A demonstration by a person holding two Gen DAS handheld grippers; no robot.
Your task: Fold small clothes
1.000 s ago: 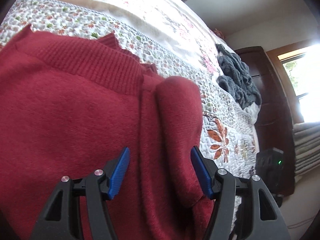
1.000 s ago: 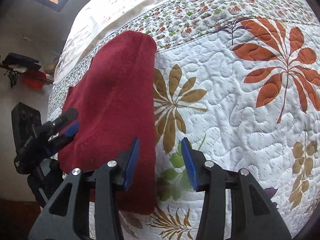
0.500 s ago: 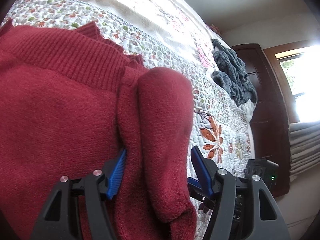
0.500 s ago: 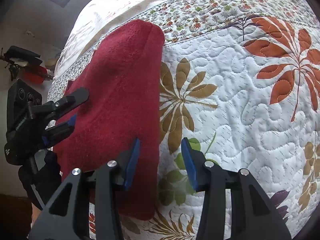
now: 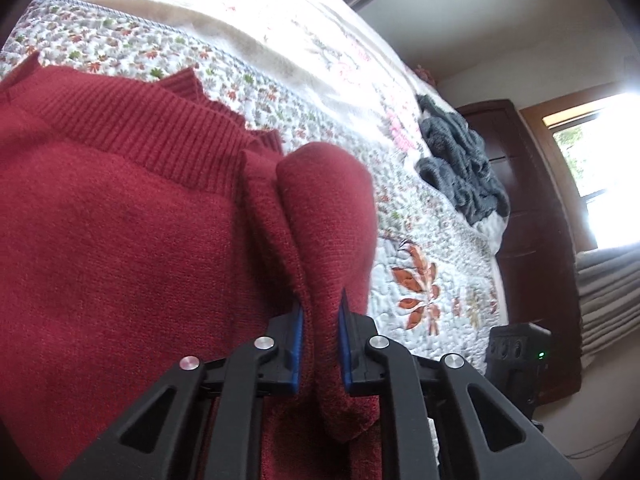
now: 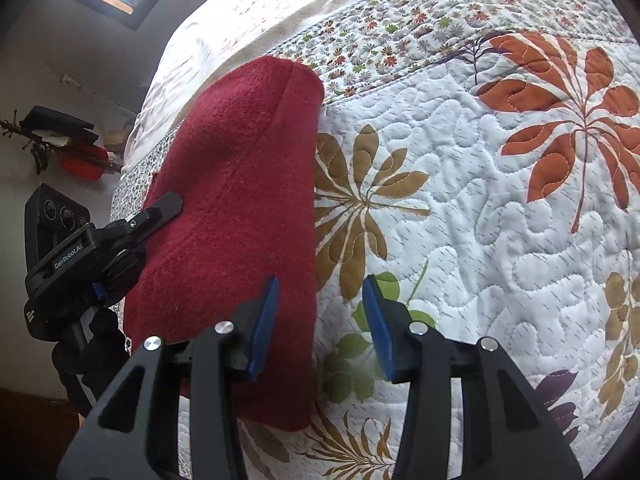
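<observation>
Showing one red knit sweater [image 5: 120, 240] spread on one floral quilt [image 5: 420, 248] over a bed, with its ribbed hem [image 5: 132, 128] lying toward the far side of the left wrist view. One folded sleeve [image 5: 332, 216] forms a raised ridge along the garment's right edge. Two handheld grippers are present. The left gripper [image 5: 320, 344] is closed almost fully, its two blue pads [image 5: 296, 344] pinching the near end of that sleeve ridge, with knit fabric filling the narrow gap between them. From the right wrist view, the same sleeve [image 6: 240, 216] appears as a red mound at the quilt's left part, and the left gripper [image 6: 132, 240], a black body marked "GenRobot.AI", meets its left flank. The right gripper [image 6: 320, 320] stands well open and holds nothing: its left pad [image 6: 264, 320] lies over the sleeve's near right edge, and its right pad [image 6: 378, 328] lies over bare quilt with a green leaf print. Whether either pad touches the cloth cannot be told. One grey knitted garment [image 5: 460, 164] lies bunched farther along the bed, well apart from the sweater. One dark wooden cabinet [image 5: 532, 216] stands beyond the bed, beside one bright window [image 5: 600, 152].
</observation>
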